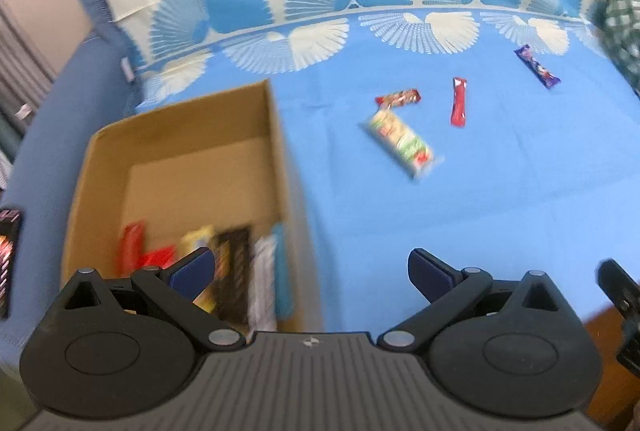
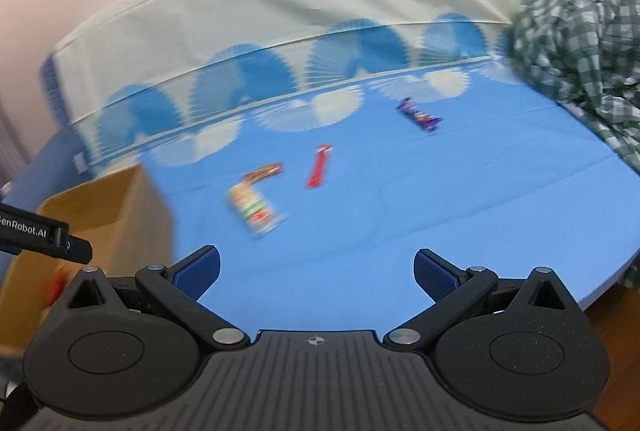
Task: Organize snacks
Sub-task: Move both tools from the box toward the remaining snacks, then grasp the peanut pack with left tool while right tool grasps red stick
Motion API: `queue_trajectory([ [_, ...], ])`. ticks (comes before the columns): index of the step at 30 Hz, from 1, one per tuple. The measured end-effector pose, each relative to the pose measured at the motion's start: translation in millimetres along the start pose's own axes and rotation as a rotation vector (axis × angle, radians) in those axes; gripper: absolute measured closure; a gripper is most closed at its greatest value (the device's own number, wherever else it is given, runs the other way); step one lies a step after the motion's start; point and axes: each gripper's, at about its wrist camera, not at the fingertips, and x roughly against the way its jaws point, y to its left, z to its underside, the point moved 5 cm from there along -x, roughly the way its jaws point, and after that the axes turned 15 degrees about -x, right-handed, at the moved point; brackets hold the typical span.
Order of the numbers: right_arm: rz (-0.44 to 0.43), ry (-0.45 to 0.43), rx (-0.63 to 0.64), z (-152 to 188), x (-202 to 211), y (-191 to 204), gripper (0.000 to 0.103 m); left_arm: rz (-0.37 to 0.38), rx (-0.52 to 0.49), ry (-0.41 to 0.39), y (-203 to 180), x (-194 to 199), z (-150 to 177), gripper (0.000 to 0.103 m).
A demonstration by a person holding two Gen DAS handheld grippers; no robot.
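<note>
Left wrist view: cracker pack [image 1: 401, 142] lies ahead of empty, spread jaws.

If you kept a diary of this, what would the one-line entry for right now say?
left hand-held gripper: open, empty | right hand-held gripper: open, empty | brown cardboard box: some snacks inside | blue bedsheet: four wrapped snacks left

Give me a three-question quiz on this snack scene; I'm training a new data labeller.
1. How many snacks lie loose on the sheet?
2. True or false: the box is empty.
3. Which loose snack lies farthest from the box: A) purple bar, B) red stick, C) biscuit pack?

Key: 1. Four, counting the red-brown bar. 2. False; it holds several packets. 3. A.
</note>
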Motion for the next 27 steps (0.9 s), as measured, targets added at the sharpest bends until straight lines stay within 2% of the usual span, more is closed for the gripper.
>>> queue_trajectory([
  [7,0.062,0.006,-0.049,-40.1,-114.9,-41.3,0.001,-0.013,0.012,0.085,-43.2,-125.4,-96.4,0.000],
  [12,0.061,0.047,-0.022,-47.7,-212.5,-37.0,0.001,0.005,0.043,0.159,-56.3,-206.0,-131.2,0.000],
  [14,0.058,0.050,0.013,-47.9,-250.8,-29.0,0.001,0.011,0.053,0.189,-55.7,-230.2,-134.8,0.000],
  [16,0.046,0.059,0.069,-46.5,-284.4,-17.4,0.001,0.069,0.090,0.185,-52.8,-247.3,-135.1,0.000],
  [18,0.028,0.073,0.106,-44.7,-311.4,-6.7,0.001,0.044,0.139,0.218,-43.0,-258.6,-129.3,0.000],
  [20,-0.007,0.104,0.164,-41.0,-333.4,4.1,0.001,0.050,0.191,0.246,-27.2,-273.1,-121.2,0.000],
  [22,-0.011,0.109,0.229,-36.0,-351.2,14.2,0.001,0.104,0.231,0.278,-14.1,-287.1,-113.0,0.000],
  [24,-0.002,0.055,0.282,-32.9,-360.9,23.1,0.001,0.143,0.265,0.281,-7.4,-291.2,-109.3,0.000],
  [27,-0.014,0.029,0.267,-37.3,-371.0,27.5,0.001,0.131,0.237,0.265,-9.1,-291.0,-109.8,0.000],
])
